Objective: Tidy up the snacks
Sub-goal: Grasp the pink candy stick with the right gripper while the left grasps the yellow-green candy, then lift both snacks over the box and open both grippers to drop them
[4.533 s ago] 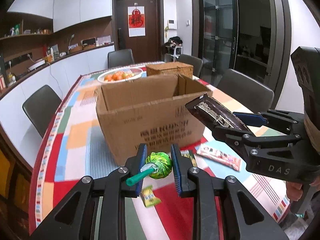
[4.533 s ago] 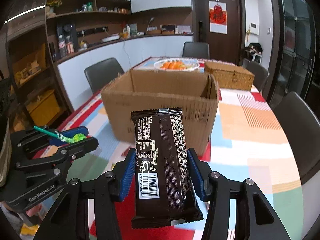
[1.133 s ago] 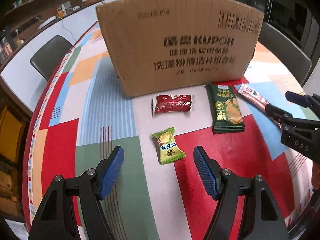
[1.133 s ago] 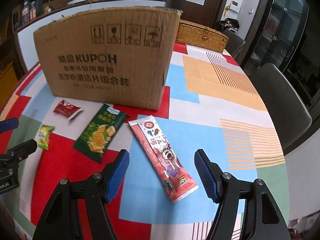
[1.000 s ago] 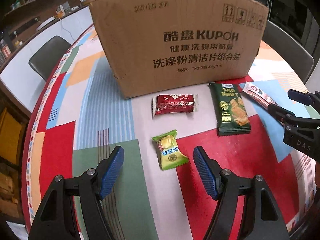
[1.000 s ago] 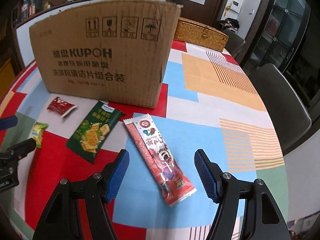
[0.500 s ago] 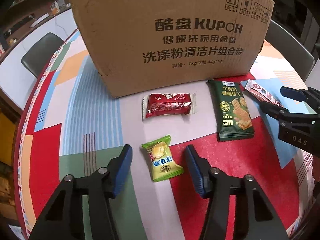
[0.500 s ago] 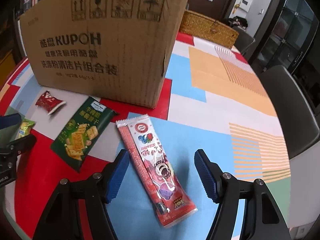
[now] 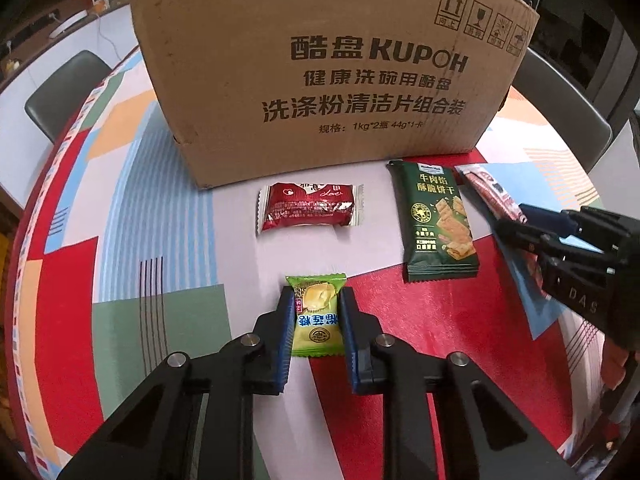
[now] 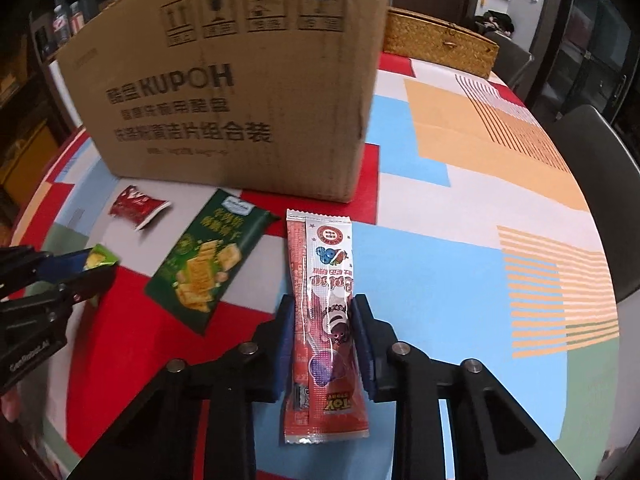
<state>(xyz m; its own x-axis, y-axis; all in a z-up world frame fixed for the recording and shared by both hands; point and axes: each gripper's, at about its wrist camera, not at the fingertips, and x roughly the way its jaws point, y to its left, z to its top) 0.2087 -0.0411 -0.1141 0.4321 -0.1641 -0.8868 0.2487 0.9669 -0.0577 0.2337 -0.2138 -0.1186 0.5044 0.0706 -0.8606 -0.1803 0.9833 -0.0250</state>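
My left gripper (image 9: 317, 296) is shut on a small green candy packet (image 9: 316, 320) that lies on the patchwork tablecloth in front of the cardboard box (image 9: 328, 68). In the right wrist view my right gripper (image 10: 323, 304) straddles a long red snack packet (image 10: 320, 248). Its jaws are closing and the blue pads touch both edges of the packet. Between the two lie a dark green biscuit packet (image 9: 438, 224) and a small red packet (image 9: 308, 208), both loose on the cloth.
The tall box wall (image 10: 240, 80) stands right behind the snacks. A wicker box (image 10: 440, 44) sits behind it at the right. Dark chairs (image 10: 600, 168) ring the table, and its rounded edge (image 9: 24, 264) curves near at the left.
Both grippers came down over their packets and went from wide open to closed, the left on the green candy, the right on the long red packet. The box looms closer.
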